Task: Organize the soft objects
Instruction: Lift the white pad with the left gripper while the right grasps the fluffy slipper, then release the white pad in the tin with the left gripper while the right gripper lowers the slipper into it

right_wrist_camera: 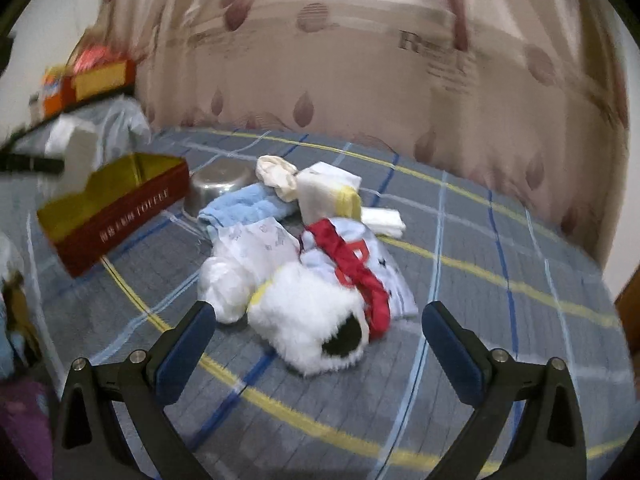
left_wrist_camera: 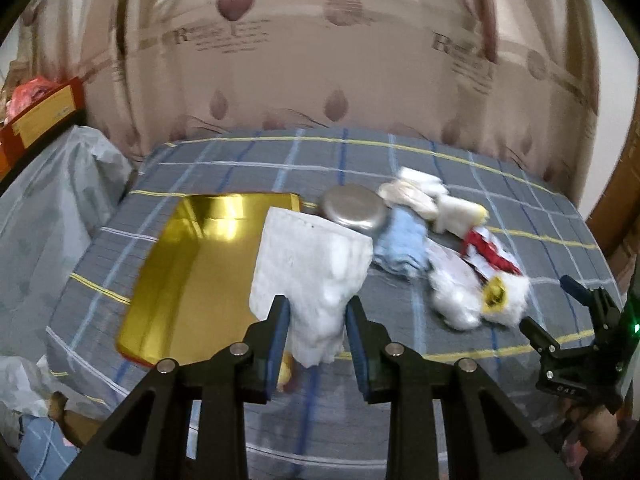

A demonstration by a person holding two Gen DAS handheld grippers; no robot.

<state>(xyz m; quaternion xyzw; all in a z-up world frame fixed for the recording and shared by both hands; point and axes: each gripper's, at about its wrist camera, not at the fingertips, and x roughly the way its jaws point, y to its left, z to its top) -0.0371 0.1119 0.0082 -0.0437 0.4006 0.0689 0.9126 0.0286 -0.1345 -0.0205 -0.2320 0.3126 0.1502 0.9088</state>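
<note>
Left tool [left_wrist_camera: 316, 336]: two black angular fingers lined with blue pads, silver round screw heads along the linkage arms. Right tool [right_wrist_camera: 318, 344]: the same black frame, blue pads and silver screws; from the left wrist view, a green light glows on its body.

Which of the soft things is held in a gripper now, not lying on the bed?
The white fluffy cloth: the left gripper pinches it above the gold-lined box. The blue towel and furry white toy lie on the bed.
</note>
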